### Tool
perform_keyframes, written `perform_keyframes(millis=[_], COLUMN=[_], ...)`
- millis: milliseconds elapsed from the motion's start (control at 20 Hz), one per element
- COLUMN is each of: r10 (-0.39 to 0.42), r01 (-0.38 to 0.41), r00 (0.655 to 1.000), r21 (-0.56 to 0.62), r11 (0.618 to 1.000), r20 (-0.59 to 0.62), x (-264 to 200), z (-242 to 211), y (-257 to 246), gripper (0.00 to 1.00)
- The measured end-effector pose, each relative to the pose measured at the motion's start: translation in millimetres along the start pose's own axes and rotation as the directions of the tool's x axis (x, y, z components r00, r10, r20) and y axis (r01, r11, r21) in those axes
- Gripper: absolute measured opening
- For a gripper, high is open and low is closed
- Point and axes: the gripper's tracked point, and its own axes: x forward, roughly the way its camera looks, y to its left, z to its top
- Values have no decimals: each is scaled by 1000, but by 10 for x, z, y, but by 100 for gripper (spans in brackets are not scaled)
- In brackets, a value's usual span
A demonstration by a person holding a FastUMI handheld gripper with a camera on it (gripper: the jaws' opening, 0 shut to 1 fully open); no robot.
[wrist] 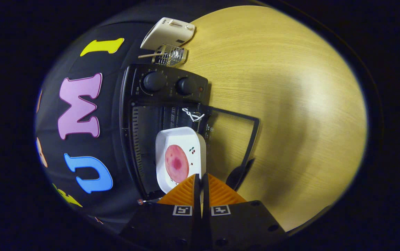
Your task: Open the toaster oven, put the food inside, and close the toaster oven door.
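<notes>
Gripper pinches rim of white plate w/ pink food, held edge-on toward oven; glass door lies open, so plate can slide in.

No legible text anywhere; only tiny unreadable markings on the toaster oven beyond the fingers.

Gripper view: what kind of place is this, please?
Probably a staged kitchen tabletop in a recording booth. A black toaster oven stands open on a wooden table, a white toaster beyond it. The gripper is shut on a white plate carrying pink food.
</notes>
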Motion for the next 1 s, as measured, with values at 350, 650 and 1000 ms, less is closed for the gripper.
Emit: perform_keyframes(millis=[350,650,1000], r10=[-9,18,34], r01=[-8,-43,-48], r00=[988,988,993], r21=[112,161,122], r11=[994,986,991], r20=[152,155,117], x=[573,814,699], z=[21,43,11], y=[304,490,528], gripper=[5,8,41])
